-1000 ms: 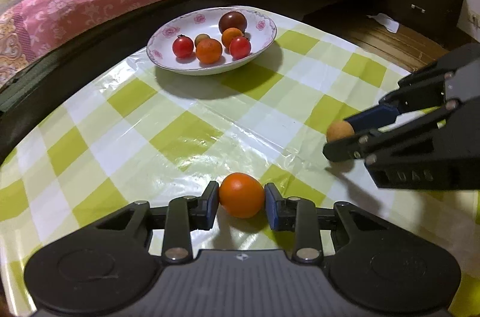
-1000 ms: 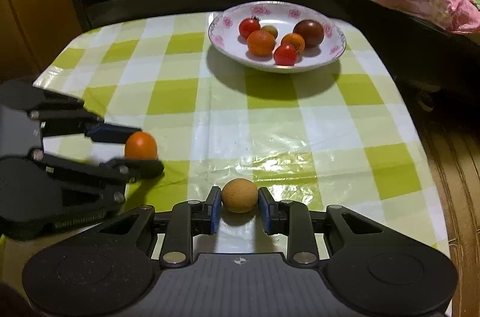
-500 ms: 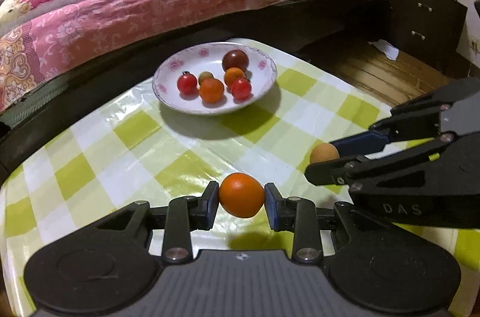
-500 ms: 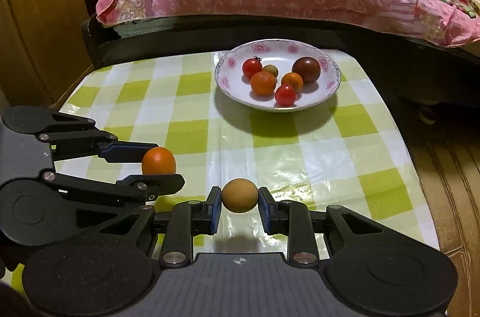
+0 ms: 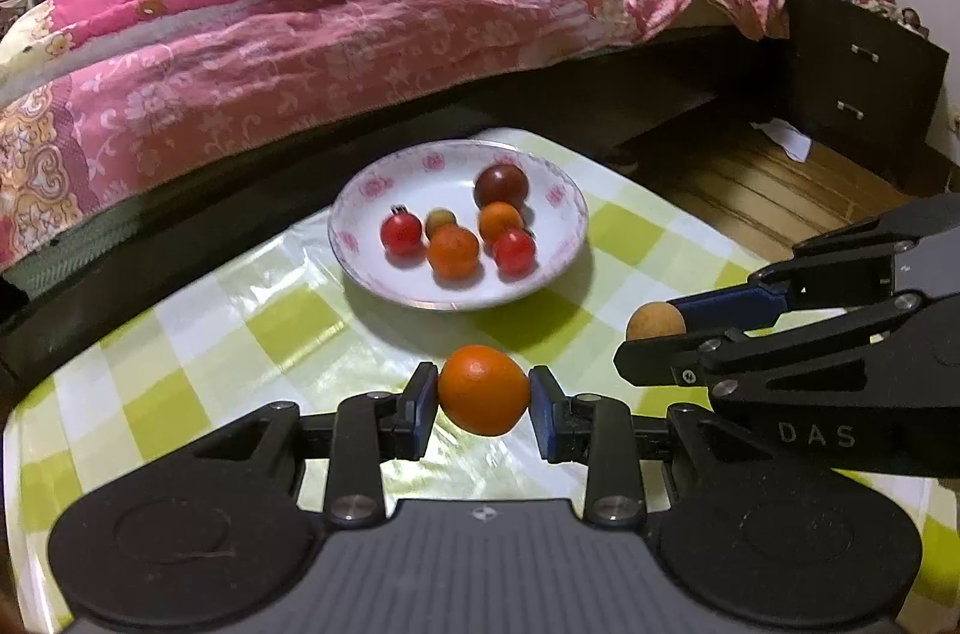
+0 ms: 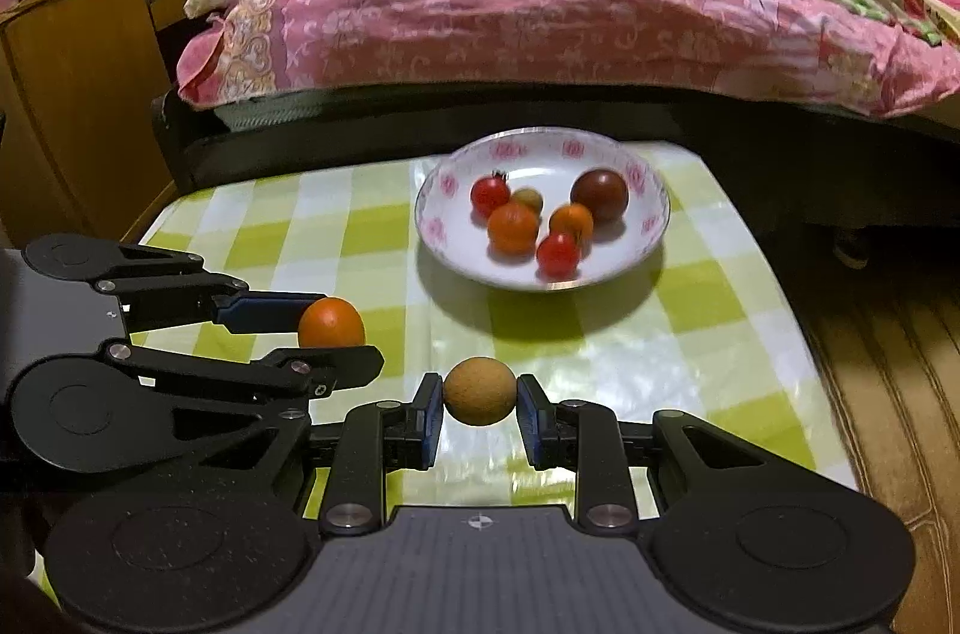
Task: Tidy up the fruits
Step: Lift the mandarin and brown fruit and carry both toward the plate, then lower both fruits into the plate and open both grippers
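My left gripper (image 5: 483,403) is shut on an orange fruit (image 5: 483,390), held above the checked tablecloth. My right gripper (image 6: 480,403) is shut on a small tan round fruit (image 6: 480,390), also lifted off the table. Each gripper shows in the other's view: the right gripper (image 5: 651,334) with the tan fruit (image 5: 651,321) at the right, the left gripper (image 6: 336,334) with the orange fruit (image 6: 331,323) at the left. Ahead stands a white floral plate (image 5: 360,250) (image 6: 651,226) holding several small tomatoes and fruits, red, orange and dark.
The small table carries a green-and-white checked plastic cloth (image 5: 198,334). Behind it runs a bed with a pink quilt (image 5: 300,34). A dark drawer cabinet (image 5: 858,82) stands at right on wooden floor; a wooden cabinet (image 6: 78,94) stands left of the table.
Both grippers have risen with their fruits off the table, and the views tilted up, so the plate sits lower in each frame and more of the bed shows.
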Available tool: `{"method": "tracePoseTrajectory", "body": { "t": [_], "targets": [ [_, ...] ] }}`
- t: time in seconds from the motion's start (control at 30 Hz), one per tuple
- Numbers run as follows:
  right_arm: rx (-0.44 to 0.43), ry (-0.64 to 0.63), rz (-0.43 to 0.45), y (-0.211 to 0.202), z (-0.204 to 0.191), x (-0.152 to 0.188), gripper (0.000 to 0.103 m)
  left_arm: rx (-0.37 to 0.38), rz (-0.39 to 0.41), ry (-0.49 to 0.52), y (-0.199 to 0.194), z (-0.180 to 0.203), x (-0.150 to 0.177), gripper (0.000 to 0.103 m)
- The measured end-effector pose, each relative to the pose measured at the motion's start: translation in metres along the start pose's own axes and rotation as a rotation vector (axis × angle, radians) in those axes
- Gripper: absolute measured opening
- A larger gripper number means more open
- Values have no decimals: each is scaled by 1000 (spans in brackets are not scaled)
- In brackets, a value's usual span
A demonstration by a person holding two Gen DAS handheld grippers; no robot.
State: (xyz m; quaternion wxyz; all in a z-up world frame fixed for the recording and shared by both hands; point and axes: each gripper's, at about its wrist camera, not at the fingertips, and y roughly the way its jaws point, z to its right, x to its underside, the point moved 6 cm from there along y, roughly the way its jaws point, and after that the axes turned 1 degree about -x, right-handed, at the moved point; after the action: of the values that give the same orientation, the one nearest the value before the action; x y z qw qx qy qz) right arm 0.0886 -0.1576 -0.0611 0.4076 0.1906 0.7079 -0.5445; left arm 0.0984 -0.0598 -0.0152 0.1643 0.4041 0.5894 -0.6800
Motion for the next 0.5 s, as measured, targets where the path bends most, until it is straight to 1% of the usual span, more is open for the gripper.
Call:
{"method": "tracePoseTrajectory", "body": {
  "t": [0.23, 0.33, 0.37, 0.5],
  "targets": [
    [11, -5, 23, 13, 7, -23, 23, -17, 21, 13, 17, -11, -24, 40],
    [20, -1, 22, 21, 13, -28, 23, -12, 34, 6, 27, -14, -36, 40],
    [21, -2, 20, 25, 15, -30, 23, -21, 36, 16, 31, -14, -39, 40],
    [37, -20, 26, 37, 19, -37, 23, -21, 37, 20, 47, -19, -46, 40]
  ]
}}
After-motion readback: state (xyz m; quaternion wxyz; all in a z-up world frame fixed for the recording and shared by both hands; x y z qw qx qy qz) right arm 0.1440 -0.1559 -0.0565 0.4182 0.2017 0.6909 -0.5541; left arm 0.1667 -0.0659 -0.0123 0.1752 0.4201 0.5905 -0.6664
